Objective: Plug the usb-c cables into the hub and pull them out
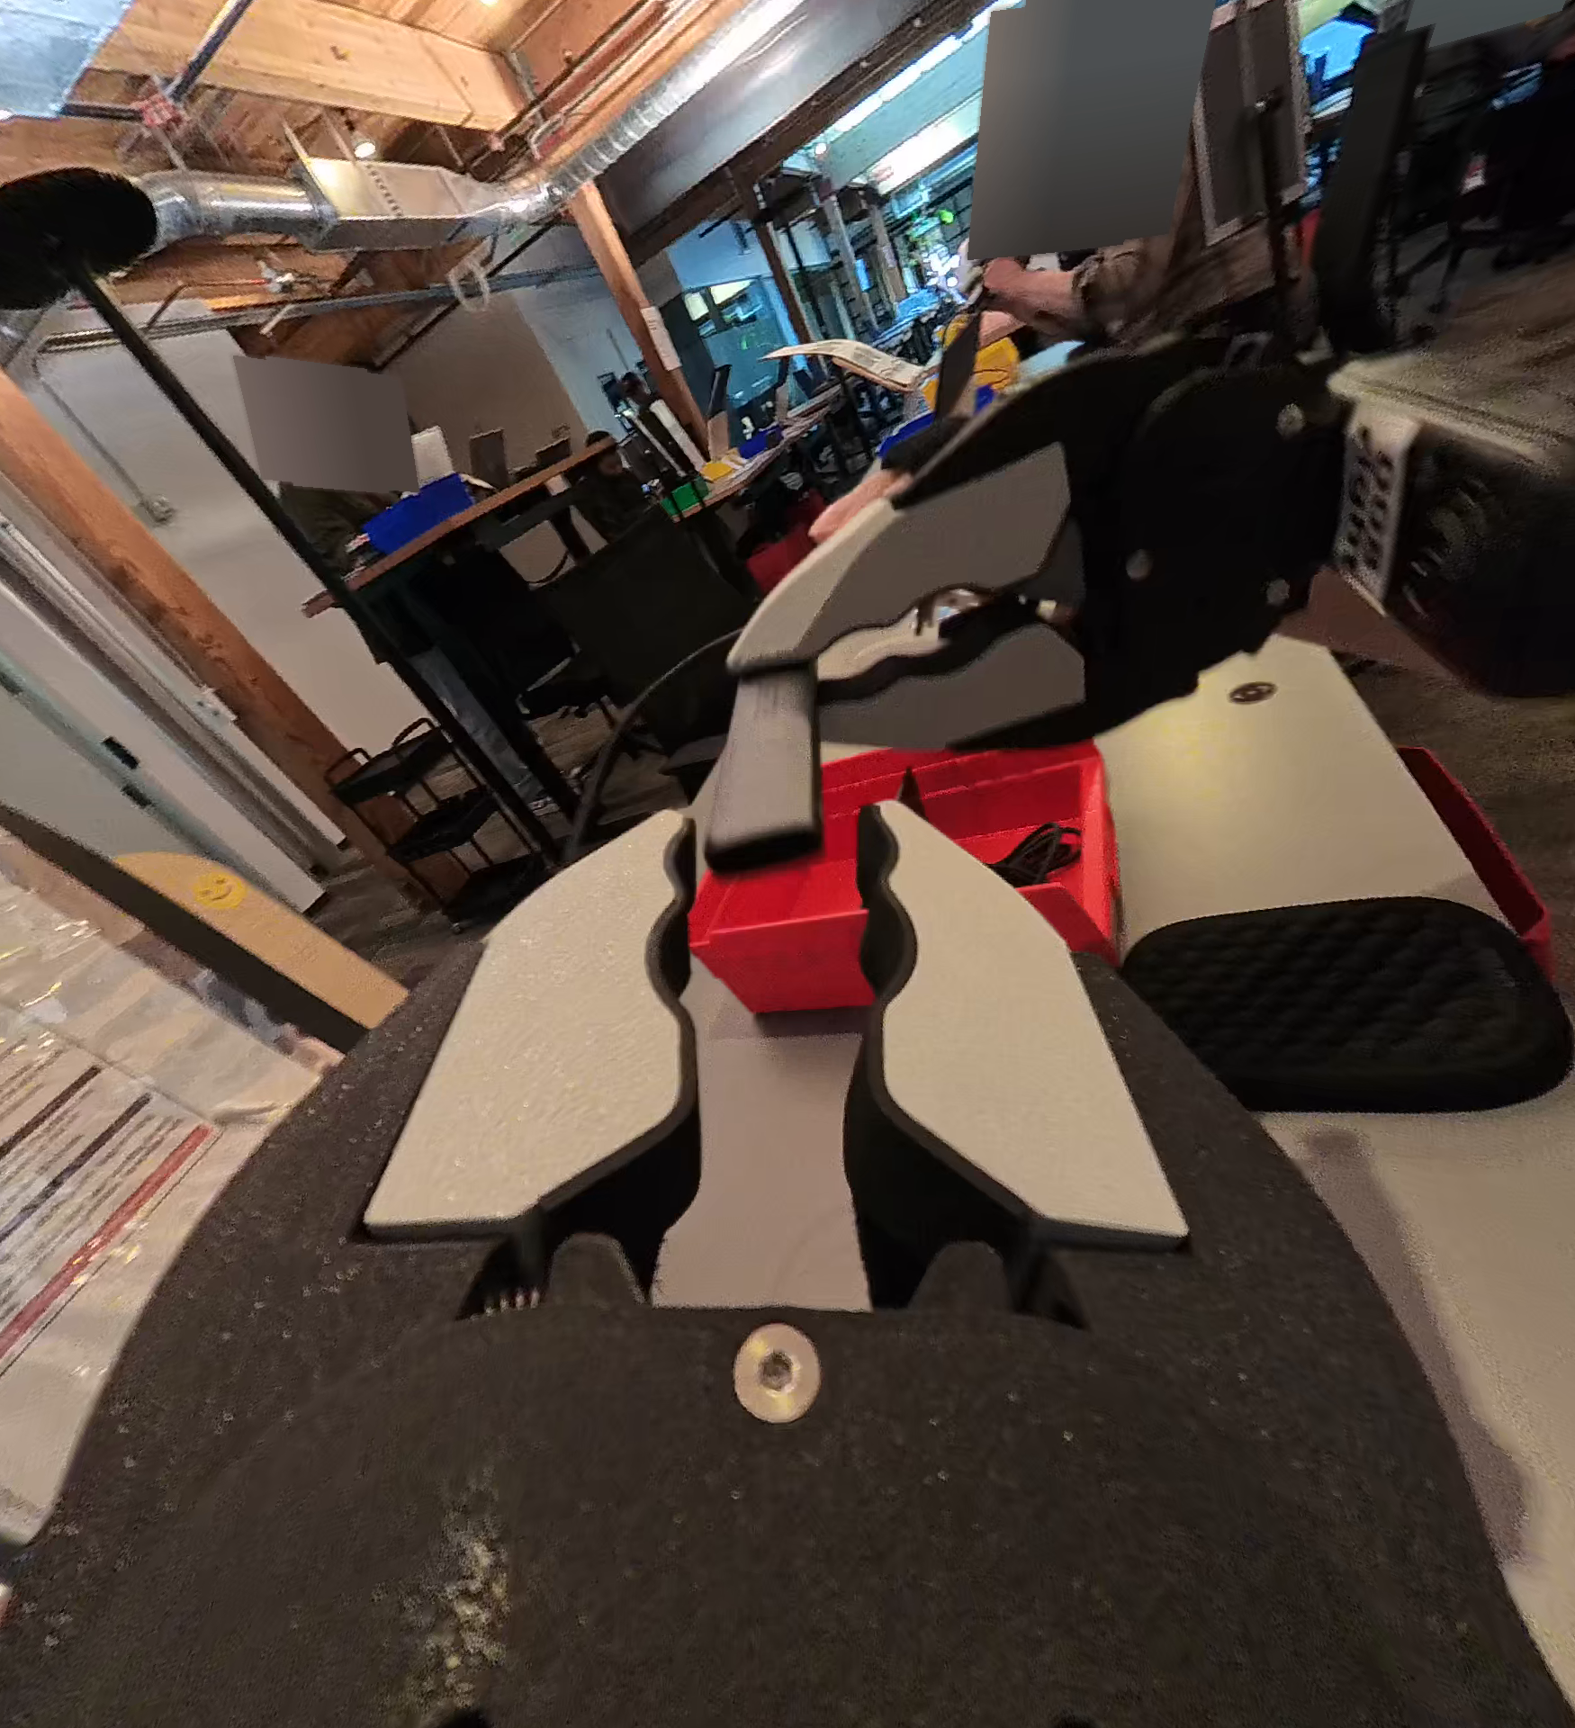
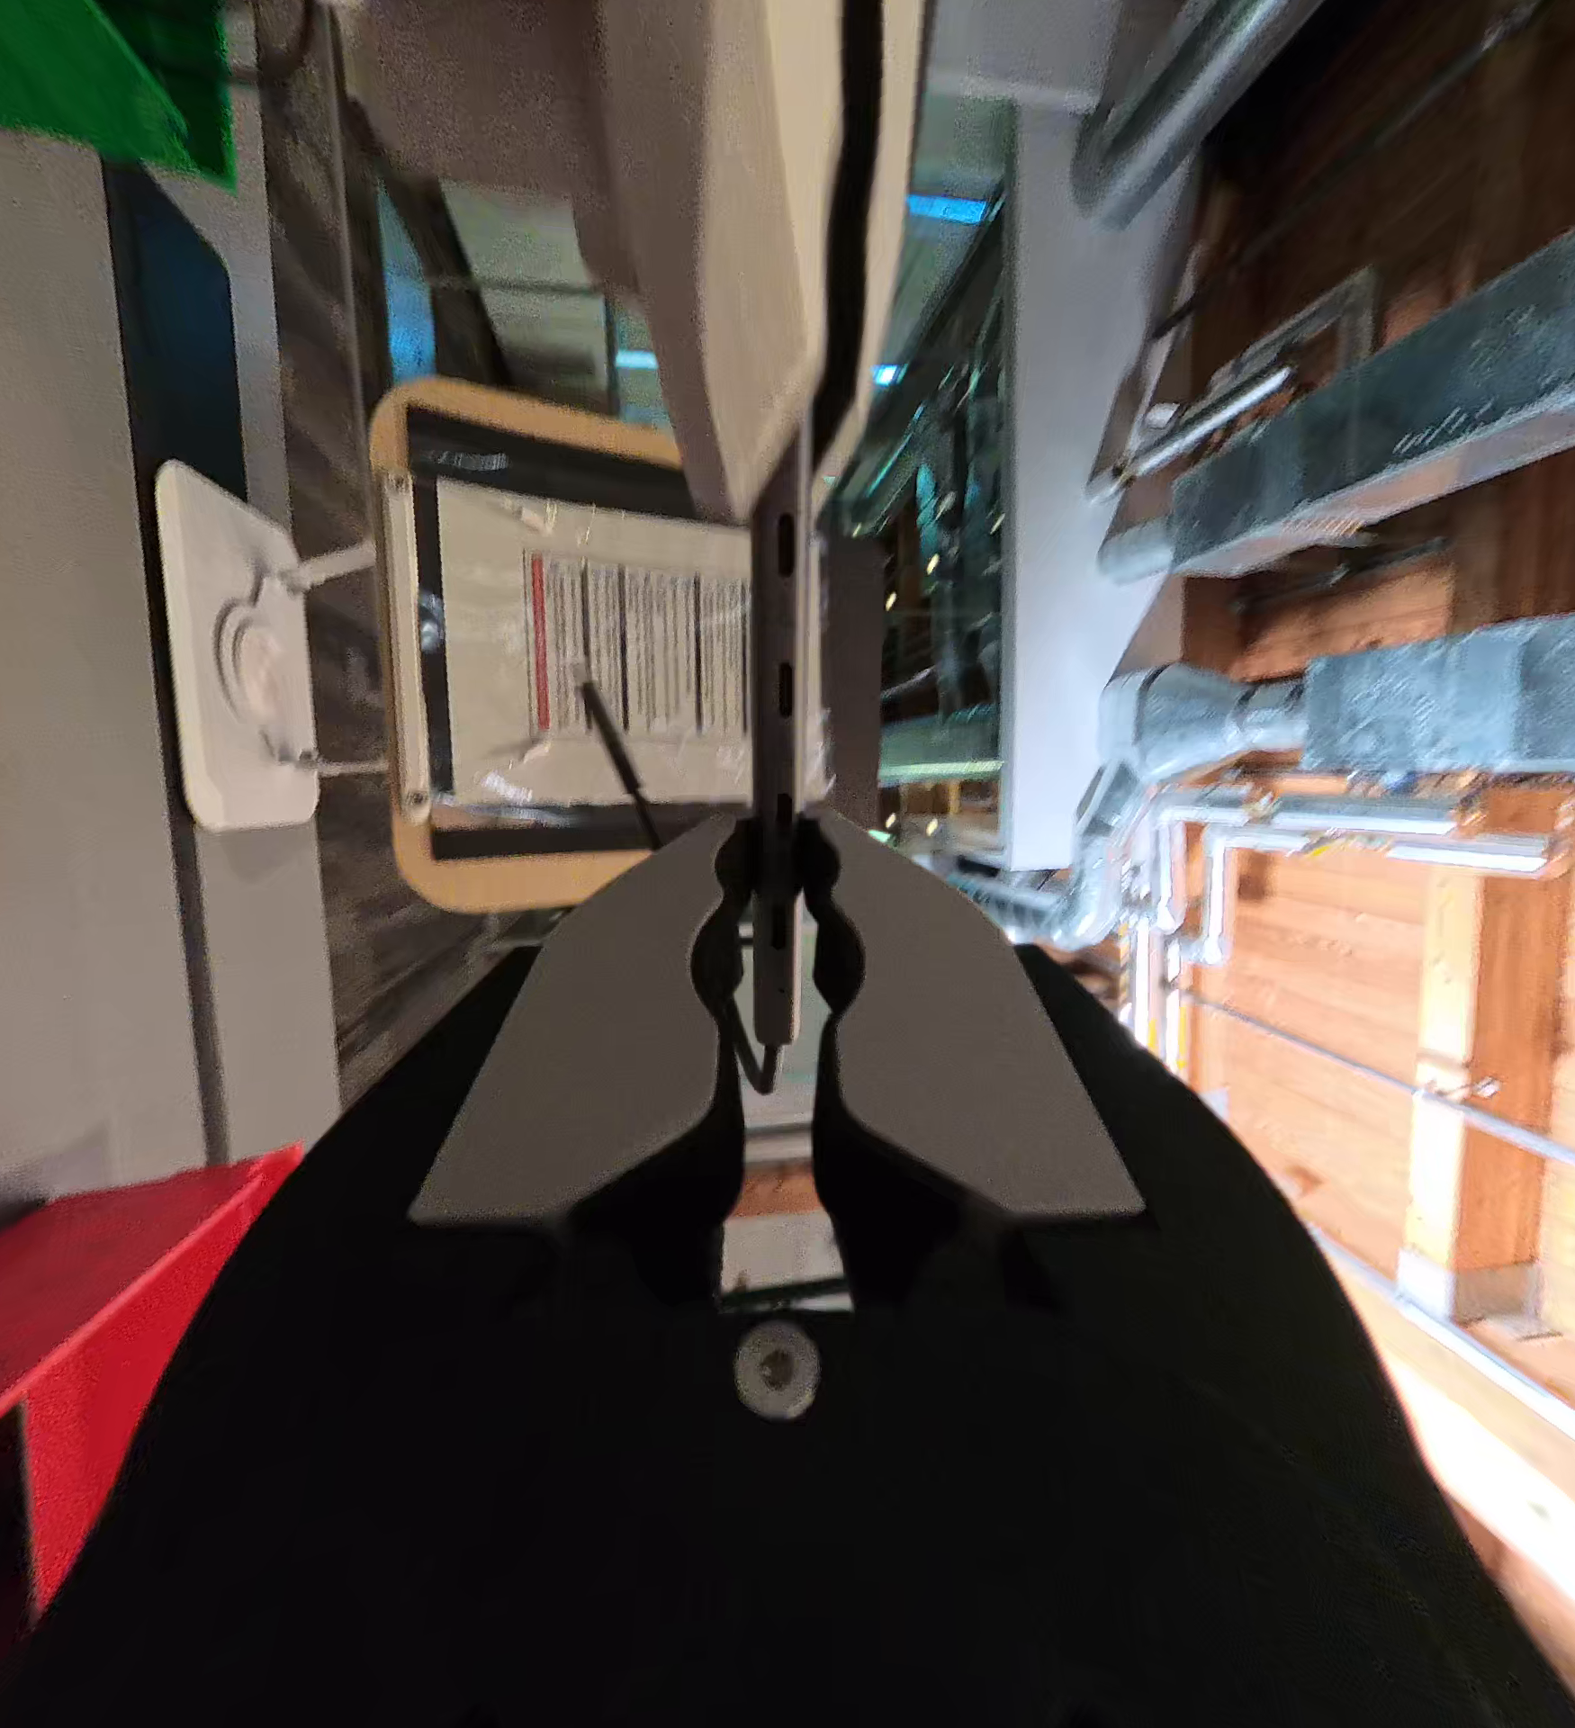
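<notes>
My right gripper (image 2: 776,828) is shut on the hub (image 2: 782,673), a slim dark grey bar with several ports along its edge, held edge-on in the air. In the left wrist view the hub (image 1: 762,767) hangs down from the right gripper (image 1: 770,659) just beyond my left gripper. My left gripper (image 1: 779,823) is open and empty, its fingertips just below and either side of the hub's lower end. A black cable (image 1: 1036,846) lies coiled in the red bin (image 1: 793,944). A thin black cord (image 2: 756,1057) trails from the hub's near end.
The white table (image 1: 1233,804) holds the red divided bin and a black textured pad (image 1: 1345,1000). A second red bin edge (image 1: 1494,842) lies at the right. A laminated sheet (image 1: 36,1150) sits at the left. A black lamp pole (image 1: 297,542) and people at desks are behind.
</notes>
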`<state>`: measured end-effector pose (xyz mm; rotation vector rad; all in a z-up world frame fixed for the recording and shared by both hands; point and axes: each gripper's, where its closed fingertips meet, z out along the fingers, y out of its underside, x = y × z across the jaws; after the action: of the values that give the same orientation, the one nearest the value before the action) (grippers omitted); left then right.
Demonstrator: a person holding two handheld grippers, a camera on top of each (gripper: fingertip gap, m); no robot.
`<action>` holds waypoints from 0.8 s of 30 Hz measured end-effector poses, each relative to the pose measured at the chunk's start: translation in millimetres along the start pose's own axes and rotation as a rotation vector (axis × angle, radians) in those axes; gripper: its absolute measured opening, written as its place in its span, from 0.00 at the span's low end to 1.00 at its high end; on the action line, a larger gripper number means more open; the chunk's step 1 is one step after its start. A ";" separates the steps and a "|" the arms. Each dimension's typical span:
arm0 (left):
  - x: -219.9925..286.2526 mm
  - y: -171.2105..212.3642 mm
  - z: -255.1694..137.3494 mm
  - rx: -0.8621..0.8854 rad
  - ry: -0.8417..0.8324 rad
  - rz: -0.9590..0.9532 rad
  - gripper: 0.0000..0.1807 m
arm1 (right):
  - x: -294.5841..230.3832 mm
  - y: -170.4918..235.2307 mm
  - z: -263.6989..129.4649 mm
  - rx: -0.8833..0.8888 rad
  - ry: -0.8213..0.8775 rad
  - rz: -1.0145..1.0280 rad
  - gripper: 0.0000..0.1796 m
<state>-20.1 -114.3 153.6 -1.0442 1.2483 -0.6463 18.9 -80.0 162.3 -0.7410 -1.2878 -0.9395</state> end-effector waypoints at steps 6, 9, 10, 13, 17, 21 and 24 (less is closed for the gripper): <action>-25.5 -9.1 -24.6 0.037 -0.089 -0.028 0.18 | -62.0 163.8 -10.3 -0.299 -0.631 0.492 0.06; -31.2 -10.2 -30.6 0.038 -0.111 -0.024 0.18 | -108.4 219.4 -23.1 -0.390 -0.825 0.667 0.06; -33.2 -9.5 -31.9 0.032 -0.122 -0.019 0.18 | -125.2 233.8 -25.9 -0.433 -0.868 0.649 0.06; -38.8 -9.5 -35.9 0.032 -0.150 -0.006 0.18 | -173.0 258.7 -25.6 -0.506 -0.982 0.539 0.06; -44.5 -10.4 -41.8 0.043 -0.173 -0.004 0.17 | -224.1 274.7 -15.7 -0.541 -1.122 0.548 0.06; -53.9 -7.5 -47.9 0.028 -0.217 0.003 0.17 | -255.6 299.0 -7.3 -0.647 -1.196 0.534 0.06; -58.7 -7.6 -52.5 0.033 -0.231 -0.006 0.17 | -275.5 317.1 -10.4 -0.721 -1.230 0.472 0.06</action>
<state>-83.6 -81.3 187.4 -1.0636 1.0307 -0.5331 299.4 97.5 -95.2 -2.3130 -1.6371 -0.4852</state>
